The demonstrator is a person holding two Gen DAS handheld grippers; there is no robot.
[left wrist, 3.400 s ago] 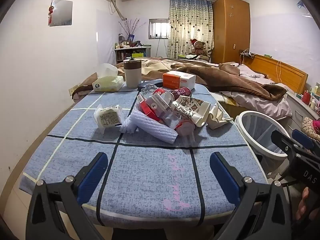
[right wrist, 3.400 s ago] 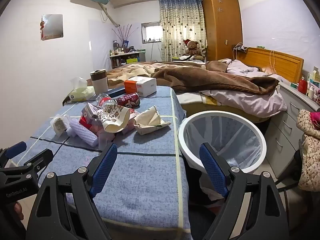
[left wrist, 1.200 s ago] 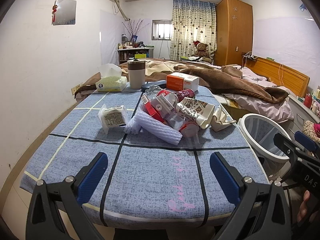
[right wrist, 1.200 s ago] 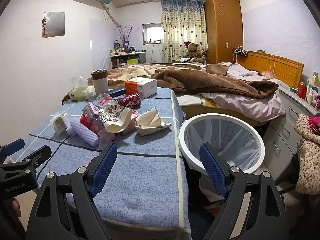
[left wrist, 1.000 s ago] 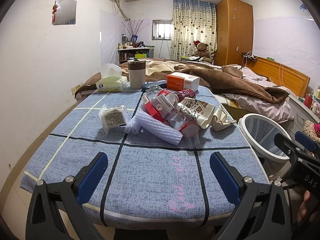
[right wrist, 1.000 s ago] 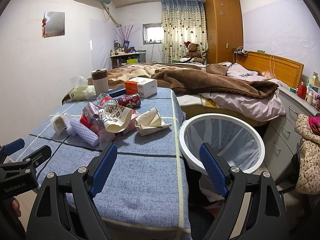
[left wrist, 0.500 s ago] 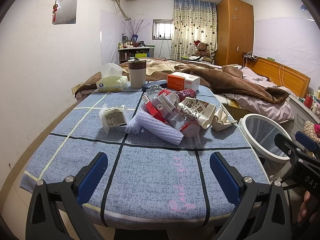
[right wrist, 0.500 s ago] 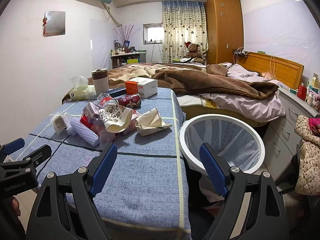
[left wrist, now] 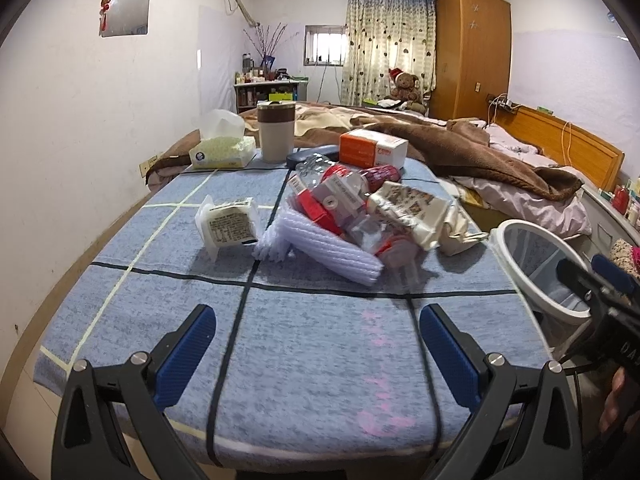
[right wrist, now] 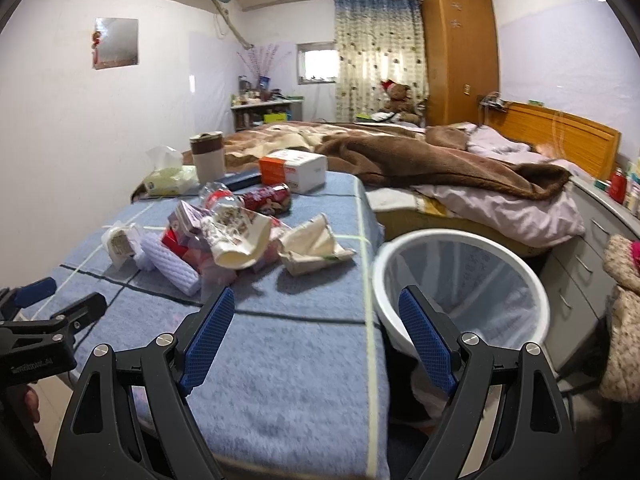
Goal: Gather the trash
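**Both grippers spread above the near edge of the table, trash heaped at its middle**

The left gripper (left wrist: 316, 336) hangs over the near end of the blue checked tablecloth (left wrist: 312, 344) with its blue-padded fingers (left wrist: 188, 348) wide apart and nothing between them; the right gripper (right wrist: 316, 324) stands likewise spread and empty, one finger over the cloth, the other over the rim of the white round waste bin with a clear liner (right wrist: 460, 280), which stands on the floor just beside the table's right edge.

The heap of trash (left wrist: 356, 220) lies near the middle of the table, well apart from both tools; in it a white ribbed foam sleeve (left wrist: 328, 248) lies at the front, a red and white carton (left wrist: 320, 208) tilted on top of it, a crushed patterned paper cup (right wrist: 236, 236) on its side with its mouth toward the cameras, and a clear plastic bottle (right wrist: 218, 196) behind; a small white wrapped packet with a printed label (left wrist: 228, 224) sits just to the left of the heap; a crumpled cream paper bag (right wrist: 312, 246) lies to its right, near the table's edge; a dark red drink can (right wrist: 268, 198) lies on its side behind the heap.

At the far end stand an orange and white cardboard box (left wrist: 374, 148), a beige tumbler with a brown band (left wrist: 276, 132) and a pale green tissue pack (left wrist: 222, 150); beyond them a brown blanket (right wrist: 420, 160) covers a bed.
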